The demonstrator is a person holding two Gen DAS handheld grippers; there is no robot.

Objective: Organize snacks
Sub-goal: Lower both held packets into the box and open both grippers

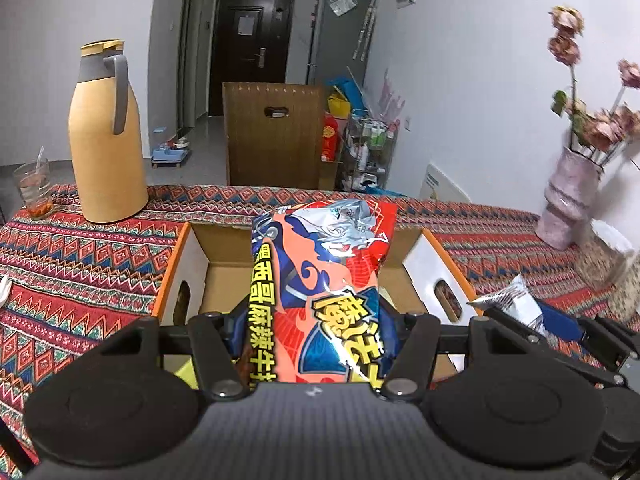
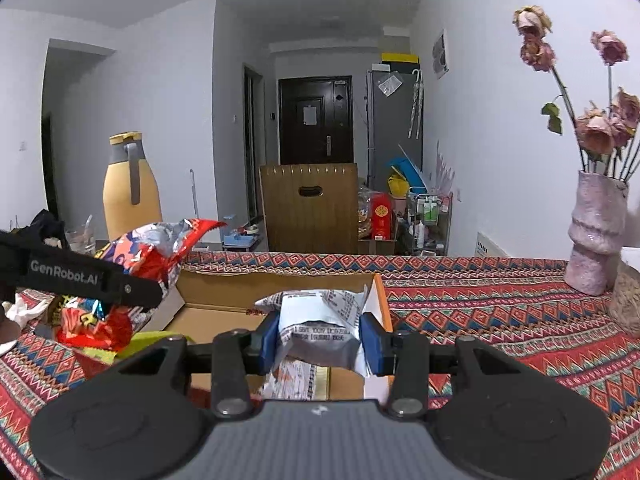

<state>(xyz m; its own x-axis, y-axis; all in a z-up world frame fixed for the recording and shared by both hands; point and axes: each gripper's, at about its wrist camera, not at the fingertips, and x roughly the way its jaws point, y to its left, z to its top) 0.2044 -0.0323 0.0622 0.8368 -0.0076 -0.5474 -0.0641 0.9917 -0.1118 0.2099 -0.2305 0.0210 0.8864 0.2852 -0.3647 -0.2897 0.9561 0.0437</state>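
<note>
Above the open box (image 1: 416, 256) on the surface, each gripper's jaws clamp a snack, left (image 1: 312, 332) a red bag (image 1: 320, 280), right (image 2: 318, 338) a white packet (image 2: 320, 320), apparently poised for dropping inside.

Snack bag (image 1: 320, 292): glossy printed foil, crinkled. Small packet (image 2: 320, 320): shiny silver-white film, creased. Box (image 1: 224, 276): matt brown corrugated cardboard, white outer walls. Tablecloth (image 1: 80, 264): woven patterned cloth. Jug (image 1: 105, 136): smooth matt plastic. Vase (image 2: 596, 232): rough mottled ceramic look.
</note>
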